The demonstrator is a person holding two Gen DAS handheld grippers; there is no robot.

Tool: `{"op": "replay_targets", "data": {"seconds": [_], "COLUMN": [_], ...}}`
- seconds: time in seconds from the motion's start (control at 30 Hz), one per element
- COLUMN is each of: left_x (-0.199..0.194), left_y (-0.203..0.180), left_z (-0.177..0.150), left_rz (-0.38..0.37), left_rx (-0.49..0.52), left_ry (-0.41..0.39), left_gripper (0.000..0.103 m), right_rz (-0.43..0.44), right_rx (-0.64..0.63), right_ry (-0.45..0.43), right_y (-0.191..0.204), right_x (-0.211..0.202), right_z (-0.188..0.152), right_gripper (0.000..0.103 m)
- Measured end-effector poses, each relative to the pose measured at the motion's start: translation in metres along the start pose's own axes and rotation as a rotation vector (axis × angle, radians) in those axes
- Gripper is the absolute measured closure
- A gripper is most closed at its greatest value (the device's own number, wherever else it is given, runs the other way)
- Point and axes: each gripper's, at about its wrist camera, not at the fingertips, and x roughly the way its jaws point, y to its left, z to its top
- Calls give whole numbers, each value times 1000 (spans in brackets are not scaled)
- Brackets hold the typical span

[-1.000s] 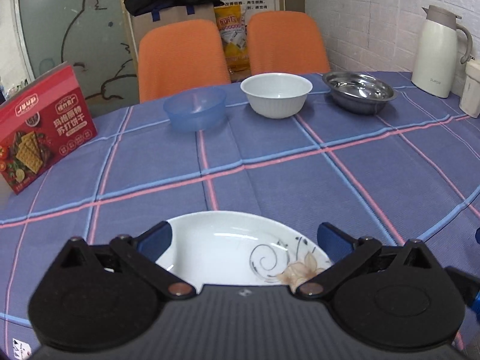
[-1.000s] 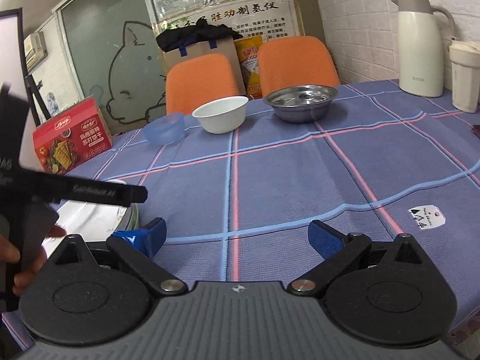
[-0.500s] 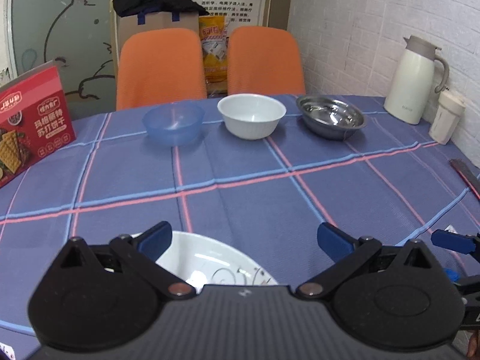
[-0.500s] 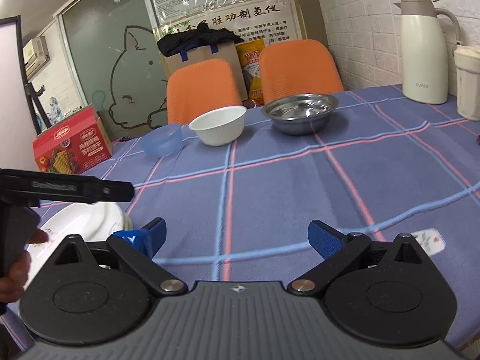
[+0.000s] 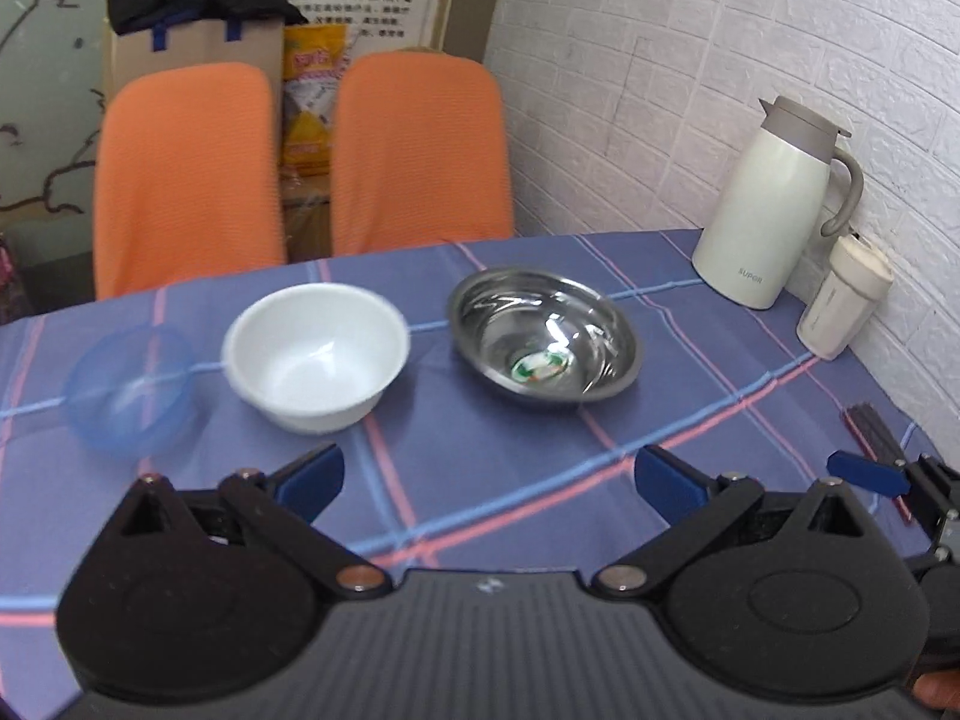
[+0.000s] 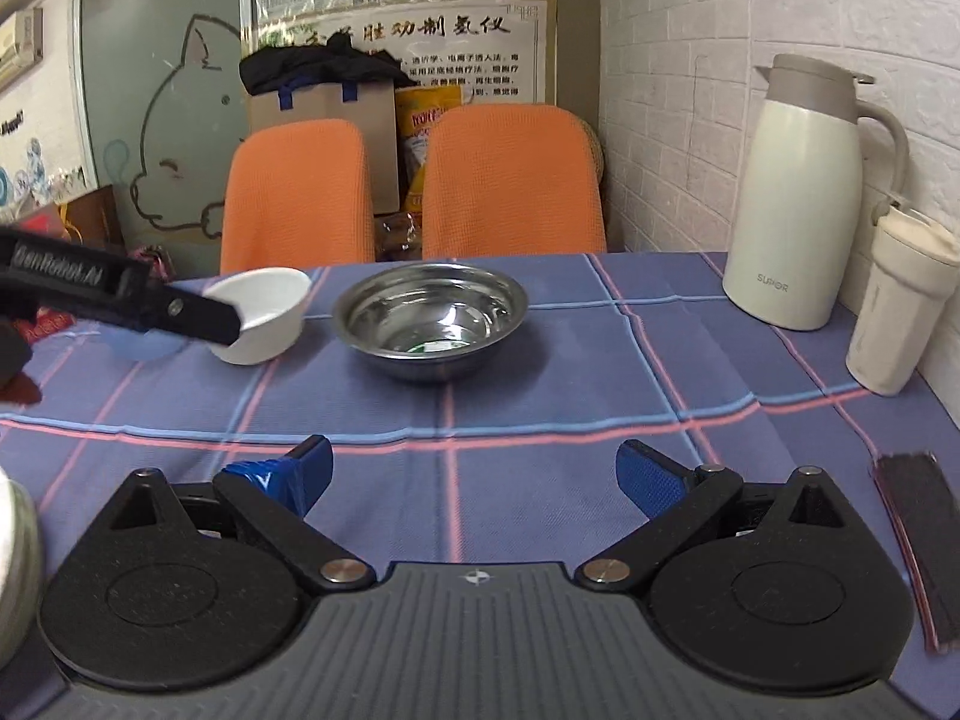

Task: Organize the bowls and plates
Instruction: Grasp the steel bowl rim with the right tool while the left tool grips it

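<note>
Three bowls stand in a row at the far side of the table: a translucent blue bowl (image 5: 129, 390), a white bowl (image 5: 315, 354) and a steel bowl (image 5: 543, 342). My left gripper (image 5: 489, 480) is open and empty, hovering over the cloth just short of the white and steel bowls. My right gripper (image 6: 474, 474) is open too, with nothing between its fingers, facing the steel bowl (image 6: 432, 318). The left gripper's body (image 6: 90, 288) crosses in front of the white bowl (image 6: 264, 318) and hides most of the blue bowl (image 6: 144, 345). A white plate's edge (image 6: 15, 546) shows at the lower left.
A cream thermos jug (image 6: 804, 204) and a lidded cup (image 6: 900, 306) stand by the brick wall at the right. A dark flat object (image 6: 918, 534) lies near the table's right edge. Two orange chairs (image 5: 300, 168) stand behind the table.
My left gripper has left the flowered plate and swung forward and right to the bowls; the plate is out of its view. The right gripper has moved forward, closer to the steel bowl.
</note>
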Motion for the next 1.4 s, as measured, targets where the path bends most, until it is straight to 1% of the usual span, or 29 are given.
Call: {"op": "replay_targets", "data": {"seconds": [0.1,0.17,0.3,0.4,0.5,0.57,0.63,0.77,0.8,0.83,0.87,0.9,0.93,0.97,1.03,1.17,1.27,1.3,1.33,1.4], "left_x": [34,57,99,136,165,177,183,192,194,196,198,199,201,202,200,198,188,183,180,177], "left_y": [-5,-5,1,9,13,10,7,3,2,2,0,-3,-5,-7,-8,-6,-7,-7,-8,-7], "left_z": [26,46,78,91,92,90,89,85,84,83,82,81,80,80,80,81,82,82,83,82], "left_rz": [-21,-30,-4,0,2,-3,7,24,25,20,22,25,26,19,14,28,12,5,-1,1], "left_rx": [-16,-7,28,23,-7,9,33,82,90,98,116,134,150,159,175,175,179,178,175,173], "left_ry": [25,33,61,113,157,170,171,179,187,194,197,203,212,221,224,222,211,203,201,211], "left_gripper": [0,0,0,0,0,0,0,1,5,11,14,19,27,30,38,38,38,39,36,37], "right_rz": [29,54,44,41,23,15,0,12,17,23,30,37,42,40,59,119,163,178,184,187], "right_rx": [5,15,-21,-21,6,10,3,-6,-9,-13,-10,-4,2,5,17,20,28,36,49,61], "right_ry": [51,80,65,44,62,83,107,136,133,131,130,135,139,131,143,163,170,169,173,176], "right_y": [-12,-19,-23,-26,-30,-30,-29,-27,-26,-25,-25,-25,-24,-24,-21,-12,-5,-3,-2,1], "right_x": [27,44,67,90,120,139,153,166,166,166,166,166,166,165,164,159,153,150,147,144], "right_z": [7,12,28,47,59,62,62,56,54,53,52,50,50,50,51,55,58,59,60,60], "right_gripper": [14,14,14,14,14,14,14,14,15,15,15,15,15,15,15,15,15,13,13,13]}}
